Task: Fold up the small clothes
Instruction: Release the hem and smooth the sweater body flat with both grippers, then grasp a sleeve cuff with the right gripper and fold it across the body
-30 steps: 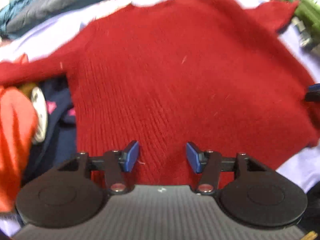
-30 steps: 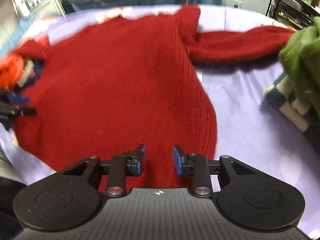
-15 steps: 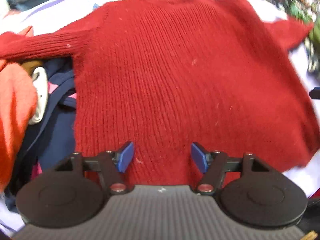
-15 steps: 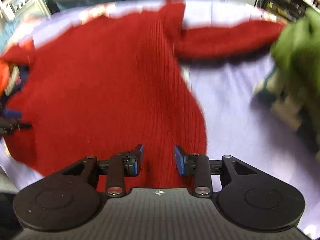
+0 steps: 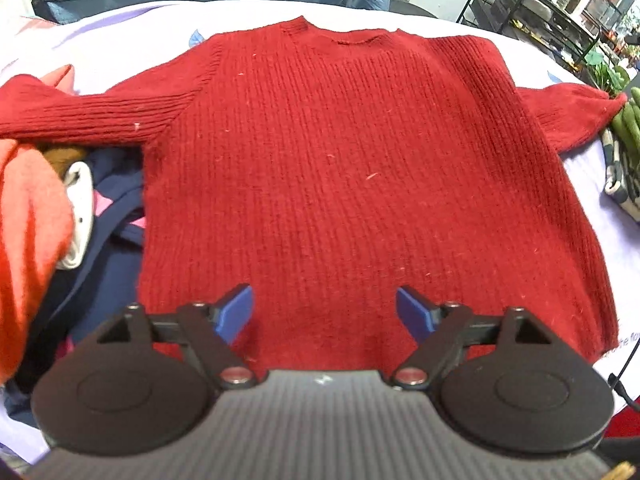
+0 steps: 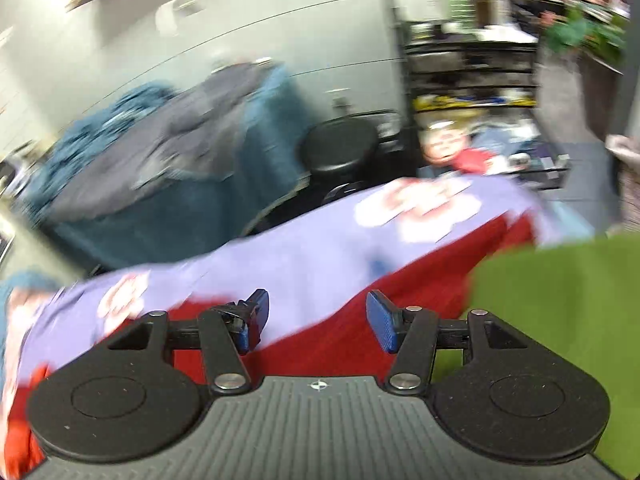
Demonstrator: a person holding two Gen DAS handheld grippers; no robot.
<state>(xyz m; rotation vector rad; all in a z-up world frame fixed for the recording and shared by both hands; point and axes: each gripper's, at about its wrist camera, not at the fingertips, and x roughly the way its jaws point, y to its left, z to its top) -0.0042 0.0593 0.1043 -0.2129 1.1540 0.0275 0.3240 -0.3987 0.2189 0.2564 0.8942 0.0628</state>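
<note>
While my claws hang over the desk: the red sweater [image 5: 340, 168] lies spread flat on the lilac sheet [image 5: 120, 28], collar at the far edge, hem at the near edge.
Left claw [image 5: 325, 310]: released and widening at this moment; nothing sits between its blue pads [image 5: 236, 310], which stand over the sweater's near hem without pinching it.
Right claw [image 6: 316, 320]: released and widening too; between its pads I see only blurred sheet and red knit beyond, none of it gripped.
Sweater sleeves: the left one runs out over a heap of clothes; the right one reaches toward the right edge of the desk.
Heap at left: an orange garment [image 5: 28, 240] nearest, a navy piece [image 5: 108, 264] with pink marks beside it, and something white tucked between them; the sweater's left side just overlaps this heap.
Right side of the desk: a green garment [image 6: 560, 320] fills the near right of my right view, just beside the red knit; in my left view its edge shows beyond the right sleeve's cuff.
Lilac sheet in right view [image 6: 304, 256]: printed with red-and-white patches, heavily blurred.
Far background: a chair draped in grey and blue cloth [image 6: 192, 152], a black stool [image 6: 340, 148], dark shelving [image 5: 532, 12].
</note>
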